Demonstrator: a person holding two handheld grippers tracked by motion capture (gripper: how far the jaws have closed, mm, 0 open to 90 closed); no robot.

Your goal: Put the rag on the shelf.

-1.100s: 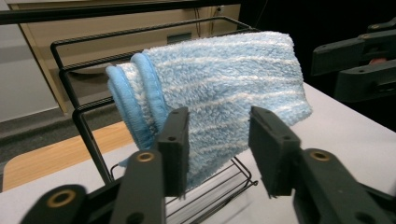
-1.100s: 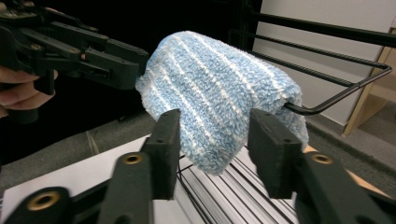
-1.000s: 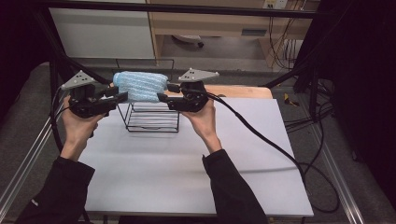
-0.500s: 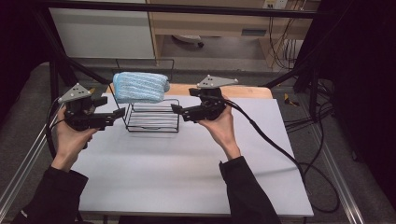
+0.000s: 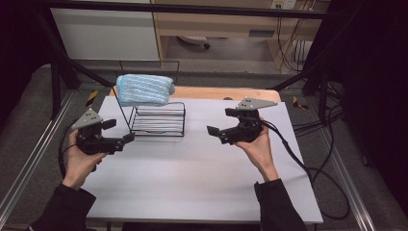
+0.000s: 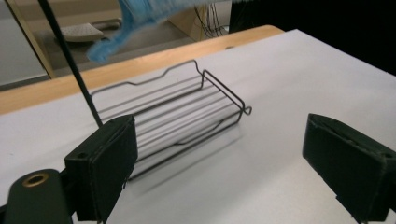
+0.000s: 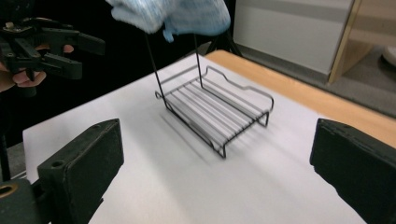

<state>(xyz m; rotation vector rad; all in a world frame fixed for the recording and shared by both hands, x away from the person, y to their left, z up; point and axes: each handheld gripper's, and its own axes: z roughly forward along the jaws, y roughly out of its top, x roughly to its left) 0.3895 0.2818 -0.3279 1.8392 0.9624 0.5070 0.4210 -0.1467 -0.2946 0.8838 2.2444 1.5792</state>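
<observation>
Between the two grippers, toward the far edge of the desk (image 5: 192,173), stands the wire rack (image 5: 159,121), and the blue towel (image 5: 144,89) lies draped over its raised top bar, well above the slatted tray. That tray has nothing in it; its bare wires show against the white top in both gripper views.

Left of the rack, the left gripper (image 5: 121,136) sits low near the desk's left edge, its fingers (image 6: 103,163) spread wide with nothing between them, having just been opening. Right of the rack and well apart from it, the right gripper (image 5: 217,126) points back toward it, its fingers (image 7: 84,163) likewise set wide and bare after just opening.

From above, the towel reads as one folded bundle resting on the bar. The left gripper view looks along the tray from its near corner and catches the towel's lower hem (image 6: 140,18), blurred and cut off by the top edge. The right gripper view shows the two thin uprights (image 7: 154,70) that carry the bar, and the left gripper farther off against a dark background.

How the towel sits on the bar at the back is hidden.
</observation>
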